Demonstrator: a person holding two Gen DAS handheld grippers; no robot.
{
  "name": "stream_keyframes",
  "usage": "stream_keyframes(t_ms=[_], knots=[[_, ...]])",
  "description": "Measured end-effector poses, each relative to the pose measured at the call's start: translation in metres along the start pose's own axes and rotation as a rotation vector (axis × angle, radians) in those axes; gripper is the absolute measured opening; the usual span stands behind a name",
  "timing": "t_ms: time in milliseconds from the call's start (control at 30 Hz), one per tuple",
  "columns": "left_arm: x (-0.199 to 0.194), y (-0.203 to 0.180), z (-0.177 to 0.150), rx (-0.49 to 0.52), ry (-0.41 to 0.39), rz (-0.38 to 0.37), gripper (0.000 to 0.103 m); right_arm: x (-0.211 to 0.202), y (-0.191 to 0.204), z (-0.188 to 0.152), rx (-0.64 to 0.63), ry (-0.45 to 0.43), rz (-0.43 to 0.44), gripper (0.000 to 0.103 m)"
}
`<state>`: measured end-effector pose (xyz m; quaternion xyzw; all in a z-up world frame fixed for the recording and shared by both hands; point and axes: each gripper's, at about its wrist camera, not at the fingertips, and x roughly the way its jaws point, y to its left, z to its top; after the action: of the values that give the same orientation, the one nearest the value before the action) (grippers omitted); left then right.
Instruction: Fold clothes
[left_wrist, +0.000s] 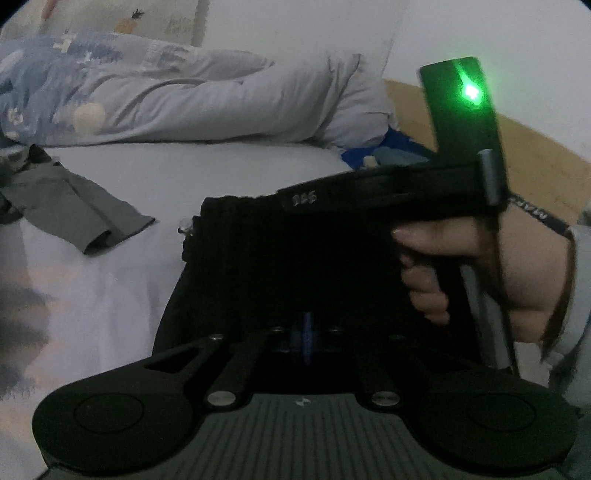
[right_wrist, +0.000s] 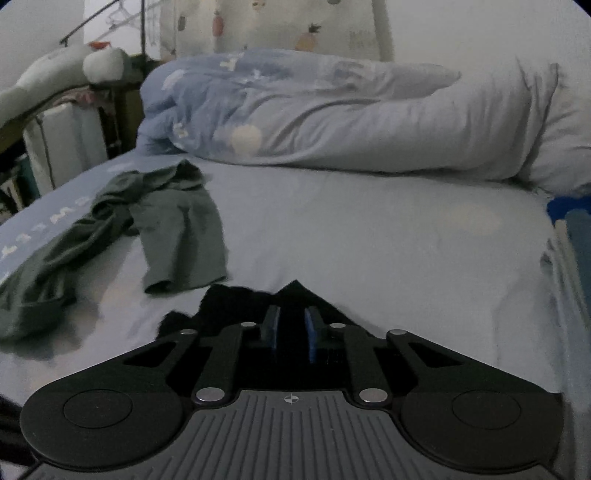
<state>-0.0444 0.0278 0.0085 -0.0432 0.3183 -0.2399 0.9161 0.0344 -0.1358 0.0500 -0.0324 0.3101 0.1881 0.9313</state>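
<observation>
Early stage, nothing folded yet as far as I can see.

Left gripper (left_wrist: 306, 332): jaws fully closed. In its own view the tips sit buried in the black garment (left_wrist: 258, 266), so it looks pinched on that cloth; the dark fabric hides the actual contact, so that's a judgement. The black garment lies directly ahead of and under the left tool, with an edge bunched up at the far side.

Right gripper (right_wrist: 291, 328): jaws narrowly apart, blue pads (right_wrist: 311, 332) visible with a dark gap between them. The black garment's ragged edge (right_wrist: 236, 299) sits right at and just beyond the fingertips. Can't tell whether cloth is actually between the pads, too dark. In the left view the right tool, held by the person's right hand (left_wrist: 480, 273), crosses just beyond the left tips, over the same garment. Green status light on.

Grey-green garment (right_wrist: 177, 229): crumpled, unfolded, ahead and to the left of both tools, apart from the black one. Untouched.

Bed sheet (right_wrist: 369, 236) ahead is otherwise bare; rolled duvet (right_wrist: 332, 118) well beyond, at the far side.

Left to do: spread and fold the black piece, then the whole grey-green one. Both grippers look set on the black garment's near edge, so I read this as the grab before the first spread or fold.
</observation>
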Motion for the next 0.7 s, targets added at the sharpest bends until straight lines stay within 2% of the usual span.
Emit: stream_keyframes(t_ms=[167,400,467,533,667,700], knots=[[0.000,0.004,-0.008,0.030,0.004,-0.020,0.003,0.023,0.007,-0.028,-0.030,-0.043,-0.066,0.008],[-0.004,-0.010,0.002,0.100,0.001,0.000,0.004,0.022,0.007,-0.035,-0.007,-0.079,-0.058,0.006],[-0.012,-0.016,0.010,0.091,-0.036,0.011,0.003,0.011,0.002,-0.029,0.029,-0.094,-0.045,0.006],[-0.020,-0.024,0.018,0.081,-0.097,0.035,0.002,-0.011,-0.005,-0.021,0.087,-0.136,-0.095,0.006],[-0.030,-0.033,0.040,-0.021,-0.187,0.019,0.002,-0.058,-0.028,-0.018,0.202,-0.218,-0.178,0.008],[-0.032,-0.036,0.046,-0.036,-0.209,0.018,0.002,-0.069,-0.037,-0.020,0.266,-0.225,-0.202,0.010]])
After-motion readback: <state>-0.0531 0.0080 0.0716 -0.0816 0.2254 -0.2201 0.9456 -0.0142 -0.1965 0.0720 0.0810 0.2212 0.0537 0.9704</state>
